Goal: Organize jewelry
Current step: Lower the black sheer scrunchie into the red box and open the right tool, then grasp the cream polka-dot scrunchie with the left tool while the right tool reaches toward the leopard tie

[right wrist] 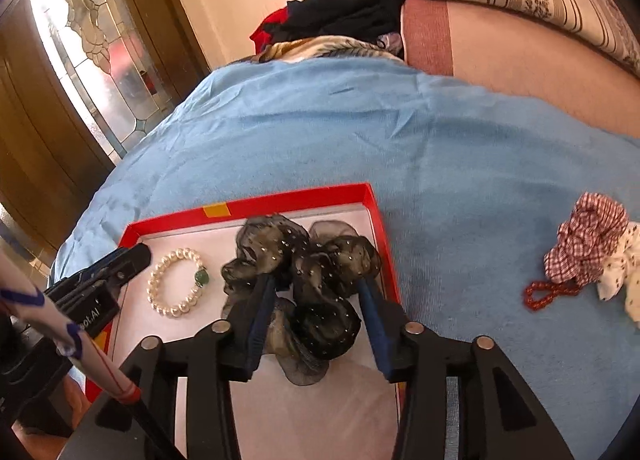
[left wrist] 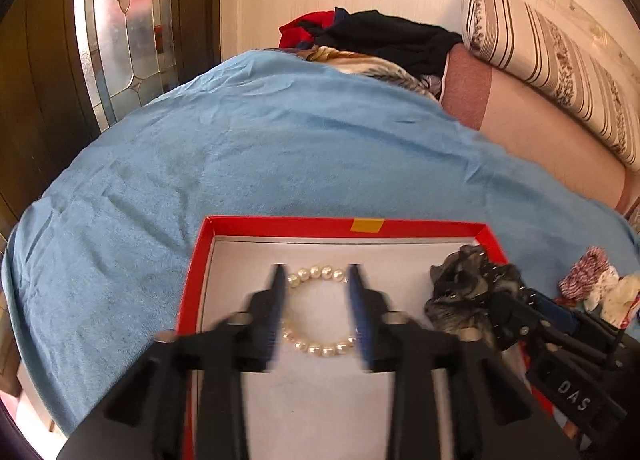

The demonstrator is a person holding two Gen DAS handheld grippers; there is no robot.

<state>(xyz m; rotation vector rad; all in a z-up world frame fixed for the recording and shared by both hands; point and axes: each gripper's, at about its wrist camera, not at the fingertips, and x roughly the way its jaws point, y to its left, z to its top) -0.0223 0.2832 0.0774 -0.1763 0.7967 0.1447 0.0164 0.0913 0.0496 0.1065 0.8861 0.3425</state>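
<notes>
A red box [left wrist: 280, 226] with a white floor lies on the blue blanket [left wrist: 280, 140]. A pearl bracelet [left wrist: 316, 348] with a green bead rests flat in it. My left gripper [left wrist: 316, 269] hangs open over the bracelet, a finger on each side of the ring, pads not pressing. In the right wrist view the bracelet [right wrist: 176, 310] lies left of a black sheer scrunchie [right wrist: 276, 236] in the box [right wrist: 300, 196]. My right gripper [right wrist: 316, 283] stands open astride the scrunchie, which lies loose on the floor.
Right of the box on the blanket lie a red checked scrunchie [right wrist: 588, 244], a white dotted one [right wrist: 620, 272] and a red bead bracelet [right wrist: 548, 294]. Dark clothes [left wrist: 380, 36] and a striped pillow [left wrist: 540, 60] sit at the far end. A glass-panelled door [left wrist: 120, 40] stands left.
</notes>
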